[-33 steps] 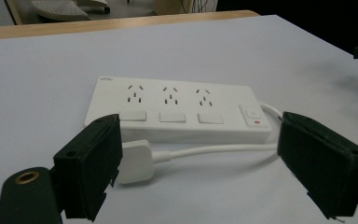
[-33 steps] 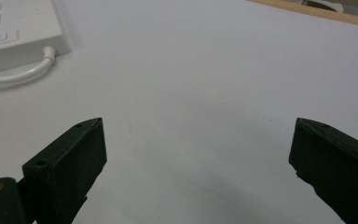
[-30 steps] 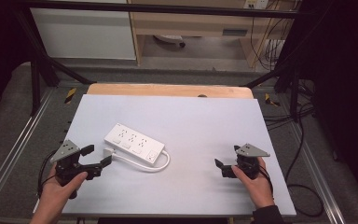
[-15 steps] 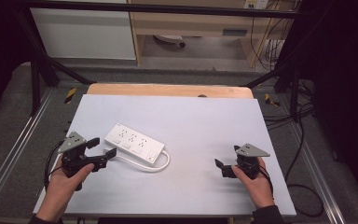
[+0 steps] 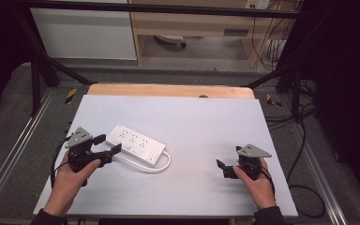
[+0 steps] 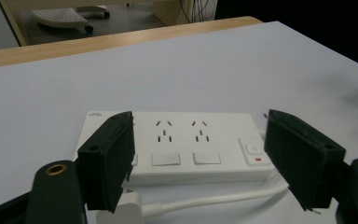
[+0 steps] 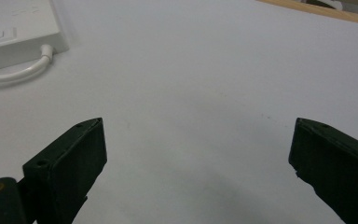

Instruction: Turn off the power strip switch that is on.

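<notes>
A white power strip point(image 5: 135, 142) lies left of centre on the white table top point(image 5: 206, 126), its white cable point(image 5: 161, 165) looping round its right end. In the left gripper view the power strip point(image 6: 186, 140) sits just past the jaws, with its white plug point(image 6: 121, 210) and cable point(image 6: 209, 200) low between them. My left gripper point(image 5: 108, 144) point(image 6: 205, 163) is at the strip's near left end; its jaws have just been closing, but they stand apart and the pads press on nothing. My right gripper point(image 5: 228, 157) point(image 7: 198, 128) is open over bare table at the near right.
A wooden strip point(image 5: 168, 90) runs along the table's far edge. Metal frame rails point(image 5: 9, 154) flank the table and cables point(image 5: 304, 140) lie on the floor at the right. A white cabinet point(image 5: 84, 33) stands beyond the table.
My left gripper has moved right and forward up to the power strip's near left end. The right gripper has stayed where it was.
</notes>
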